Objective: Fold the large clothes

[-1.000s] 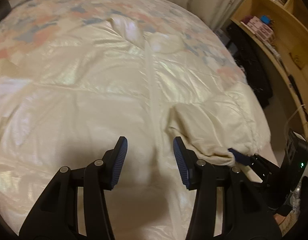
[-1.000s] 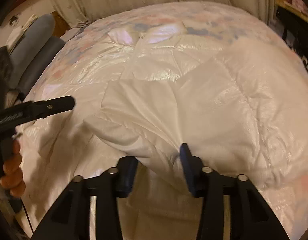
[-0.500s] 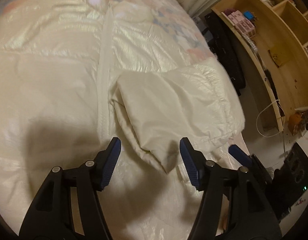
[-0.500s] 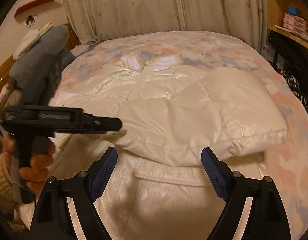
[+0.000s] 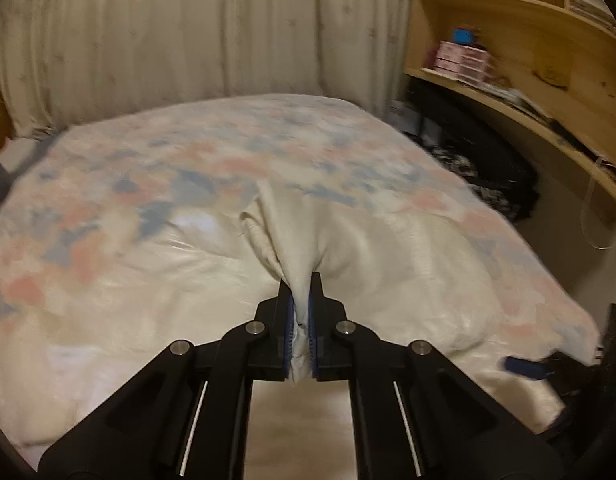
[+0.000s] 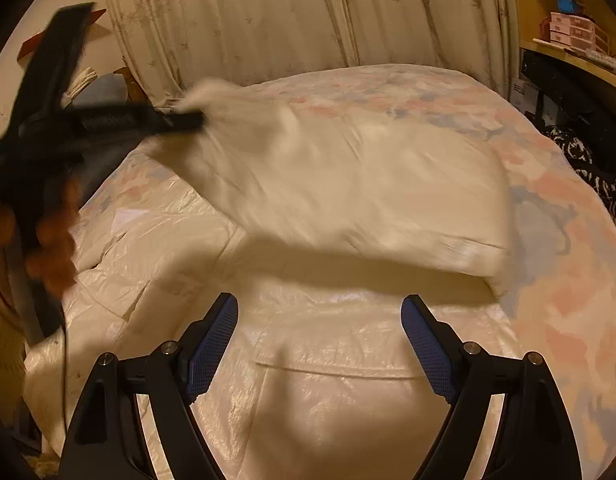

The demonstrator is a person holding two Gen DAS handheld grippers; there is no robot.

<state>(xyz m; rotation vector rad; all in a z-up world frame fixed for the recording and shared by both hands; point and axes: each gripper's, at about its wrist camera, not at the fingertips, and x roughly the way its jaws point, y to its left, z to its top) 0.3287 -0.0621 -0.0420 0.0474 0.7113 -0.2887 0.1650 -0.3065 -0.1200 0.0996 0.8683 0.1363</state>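
The left tongs [image 5: 299, 308] are clamped tight on a bunched fold of the cream jacket [image 6: 348, 184], lifting that part above the bed [image 6: 556, 264] while the rest lies spread across its near edge, and the right tongs [image 6: 320, 344] gape wide, holding nothing.

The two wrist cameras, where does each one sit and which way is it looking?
Left wrist: on the left gripper, looking down its jaws, shut on the cream jacket, across the bed to curtains.
Right wrist: on the right gripper, jaws open over the jacket; the person's hand shows at left.
Shared: jacket, bed, curtains, shelves.
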